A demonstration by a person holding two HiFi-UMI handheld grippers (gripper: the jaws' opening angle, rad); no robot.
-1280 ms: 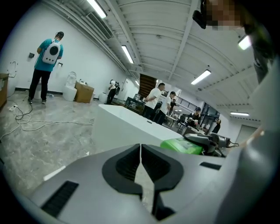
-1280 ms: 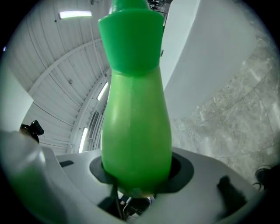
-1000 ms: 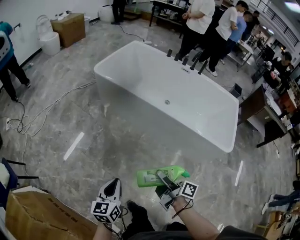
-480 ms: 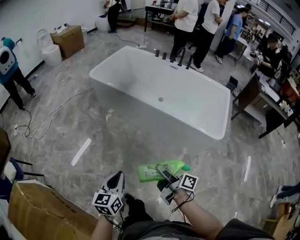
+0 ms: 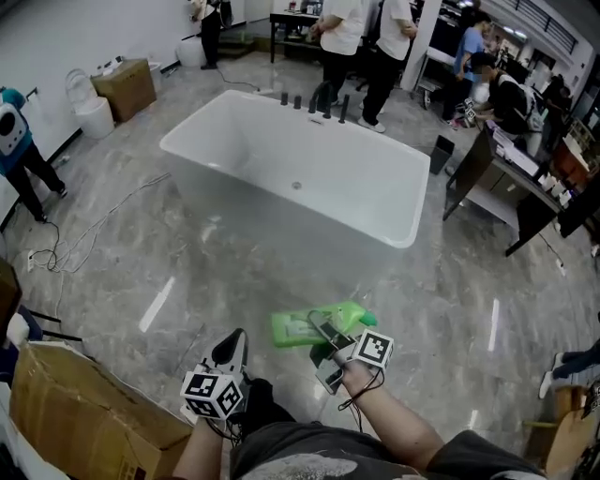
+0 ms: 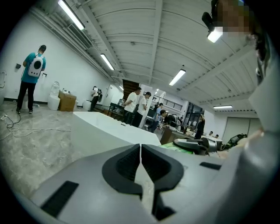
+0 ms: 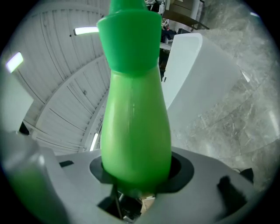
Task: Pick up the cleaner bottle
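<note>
**Ana:** Where is the bottle (image 5: 292, 330)?

**Ben:** It is in the right gripper (image 5: 323, 336). The jaws are clamped on its fat part, one on each side.

**Ana:** What color is it?

**Ben:** Bright green, with a label on it.

**Ana:** Is it on the floor (image 5: 141, 262)?

**Ben:** No. It is up in the air, close in front of the person. From above it lies on its side, and the grey floor shows under it.

**Ana:** What does the right gripper view show?

**Ben:** The bottle goes straight out from the jaws. It gets thin, then wide again at the cap (image 7: 129, 39).

**Ana:** And the left gripper (image 5: 234, 339)?

**Ben:** Its jaws are pressed together. Nothing is between them. It is near the right one, on the left side, and it does not touch the bottle.

**Ana:** What is the big white thing?

**Ben:** That is a tub (image 5: 262, 211). It stands on the floor past the bottle, well apart from it.

**Ana:** What else is there?

**Ben:** A brown box (image 5: 75, 412) sits low down at the person's left. Some people (image 5: 347, 28) stand on the far side of the tub.
</note>
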